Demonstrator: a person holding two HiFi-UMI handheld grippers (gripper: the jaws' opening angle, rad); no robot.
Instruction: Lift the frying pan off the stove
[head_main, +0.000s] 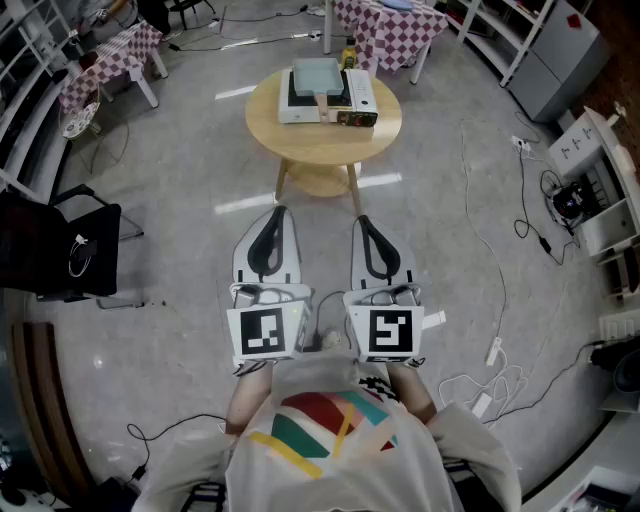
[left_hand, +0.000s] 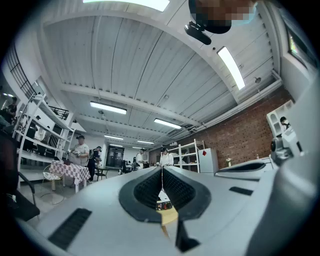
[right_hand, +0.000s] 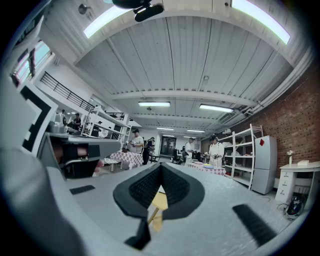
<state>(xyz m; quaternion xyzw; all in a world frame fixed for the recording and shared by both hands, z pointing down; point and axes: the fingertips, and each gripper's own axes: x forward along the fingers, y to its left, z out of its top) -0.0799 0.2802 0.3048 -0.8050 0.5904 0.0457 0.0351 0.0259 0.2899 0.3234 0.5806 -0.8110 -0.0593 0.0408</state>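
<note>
A square grey-blue frying pan (head_main: 316, 76) sits on a white portable stove (head_main: 360, 92), which stands on a round wooden table (head_main: 300, 140) ahead of me. Its handle points toward me. My left gripper (head_main: 280, 210) and right gripper (head_main: 360, 219) are held side by side close to my body, well short of the table and over the floor. Both are shut with nothing in them. In the left gripper view the left gripper (left_hand: 161, 168) has its tips together, and the stove's front panel (left_hand: 164, 205) peeks through below them. The right gripper (right_hand: 161, 164) shows a bit of the table (right_hand: 160, 201).
A black chair (head_main: 60, 245) stands at the left. Tables with checked cloths (head_main: 110, 58) stand at the back. Cables and a power strip (head_main: 494, 352) lie on the floor to the right, next to white shelving (head_main: 600, 170). Several people stand far off.
</note>
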